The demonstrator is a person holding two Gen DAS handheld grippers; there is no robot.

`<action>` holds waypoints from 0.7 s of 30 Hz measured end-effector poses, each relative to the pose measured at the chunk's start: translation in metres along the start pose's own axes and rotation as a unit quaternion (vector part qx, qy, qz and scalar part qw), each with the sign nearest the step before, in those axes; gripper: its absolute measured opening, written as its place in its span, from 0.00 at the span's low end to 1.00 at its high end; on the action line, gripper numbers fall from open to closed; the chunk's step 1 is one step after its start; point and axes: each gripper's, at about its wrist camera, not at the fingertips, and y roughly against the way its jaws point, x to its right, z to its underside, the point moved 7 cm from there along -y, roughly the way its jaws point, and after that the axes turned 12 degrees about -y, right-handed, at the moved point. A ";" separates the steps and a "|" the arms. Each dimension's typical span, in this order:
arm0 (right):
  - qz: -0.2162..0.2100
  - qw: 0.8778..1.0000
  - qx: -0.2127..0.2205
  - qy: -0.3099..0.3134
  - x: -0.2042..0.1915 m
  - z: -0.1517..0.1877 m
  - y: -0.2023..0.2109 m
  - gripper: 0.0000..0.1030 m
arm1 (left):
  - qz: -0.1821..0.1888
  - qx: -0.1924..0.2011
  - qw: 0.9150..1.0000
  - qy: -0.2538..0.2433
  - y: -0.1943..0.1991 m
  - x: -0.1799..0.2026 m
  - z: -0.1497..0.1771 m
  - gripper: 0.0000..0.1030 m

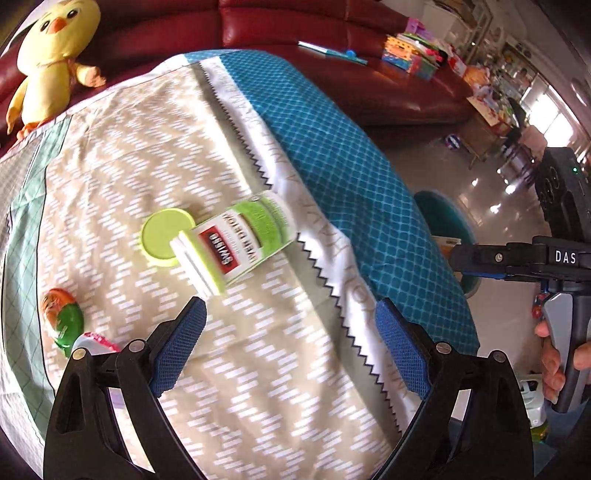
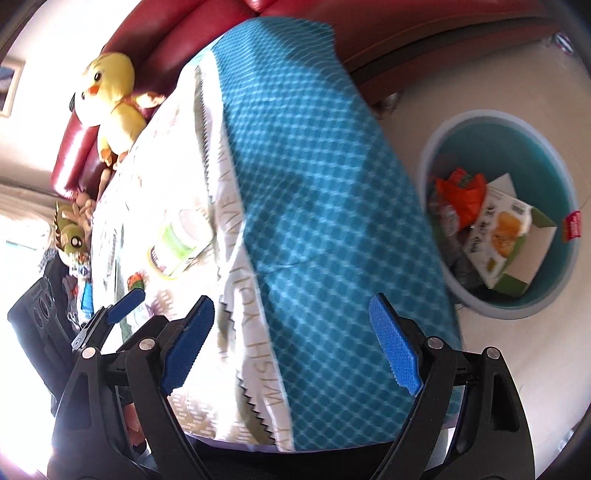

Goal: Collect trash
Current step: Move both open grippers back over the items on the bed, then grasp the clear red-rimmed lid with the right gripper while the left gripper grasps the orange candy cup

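Note:
A supplement bottle (image 1: 236,243) with a lime-green lid lies on its side on the patterned tablecloth (image 1: 155,155), just beyond my left gripper (image 1: 290,314), which is open and holds nothing. A green and orange wrapper (image 1: 61,317) lies to the left, with a pink and white scrap (image 1: 96,341) beside it. My right gripper (image 2: 291,306) is open and hangs empty over the teal part of the cloth. On the floor to its right stands a teal bin (image 2: 535,155) holding a carton (image 2: 506,236) and an orange bag (image 2: 461,192). The bottle (image 2: 177,243) also shows there.
A yellow chick plush (image 1: 55,59) sits on the red sofa (image 1: 332,22) behind the table. Toys and books crowd the sofa's far end (image 1: 410,55). A hand (image 1: 554,362) holds the right gripper's handle at the table's right edge. More soft toys (image 2: 74,229) lie past the table's left side.

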 end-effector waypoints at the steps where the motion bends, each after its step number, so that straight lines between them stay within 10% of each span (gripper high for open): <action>1: 0.001 1.000 -0.002 0.005 -0.008 0.003 -0.004 0.79 | -0.001 0.002 1.000 0.007 0.004 -0.008 0.005 0.90; 21: 0.035 0.982 -0.090 0.163 -0.175 0.089 -0.102 0.79 | -0.048 0.005 0.995 0.092 0.069 -0.157 0.128 0.90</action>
